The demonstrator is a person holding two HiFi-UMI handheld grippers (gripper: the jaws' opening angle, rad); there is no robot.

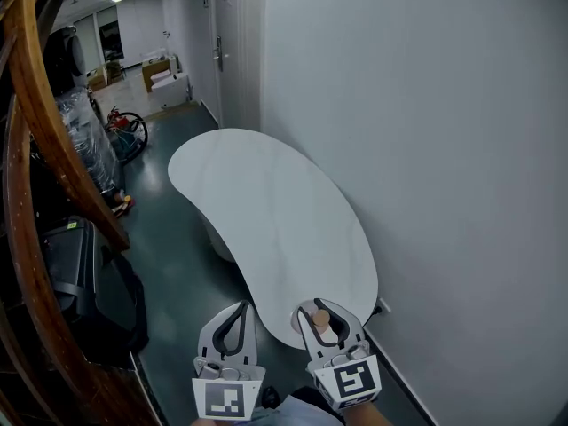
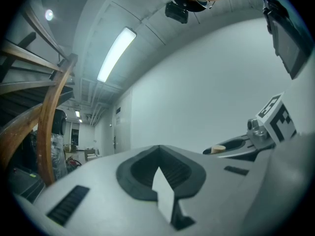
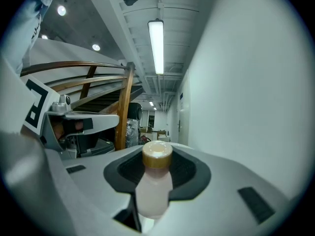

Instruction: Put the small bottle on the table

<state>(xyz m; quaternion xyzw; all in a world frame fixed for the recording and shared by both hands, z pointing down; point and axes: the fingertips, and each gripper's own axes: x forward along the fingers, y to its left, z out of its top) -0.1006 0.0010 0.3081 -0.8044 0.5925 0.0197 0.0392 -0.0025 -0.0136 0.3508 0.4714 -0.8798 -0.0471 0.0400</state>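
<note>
A small pale bottle (image 3: pixel 153 193) with a tan cap stands upright between the jaws of my right gripper (image 3: pixel 156 181), which is shut on it. In the head view the bottle's cap (image 1: pixel 321 319) shows in the right gripper (image 1: pixel 321 318), just over the near tip of the white kidney-shaped table (image 1: pixel 266 202). My left gripper (image 1: pixel 236 319) hangs beside it on the left, off the table's edge and over the floor. Its jaws are shut with nothing in them (image 2: pixel 165 191). The left gripper view also catches the right gripper (image 2: pixel 241 146) and the bottle's cap (image 2: pixel 218 149).
The table runs along a plain white wall (image 1: pixel 426 149). A curved wooden stair rail (image 1: pixel 49 140) and black bags (image 1: pixel 80 264) line the left side. A grey door (image 1: pixel 235 43) stands past the table, with red equipment (image 1: pixel 124 130) and boxes (image 1: pixel 160 74) down the dark-floored corridor.
</note>
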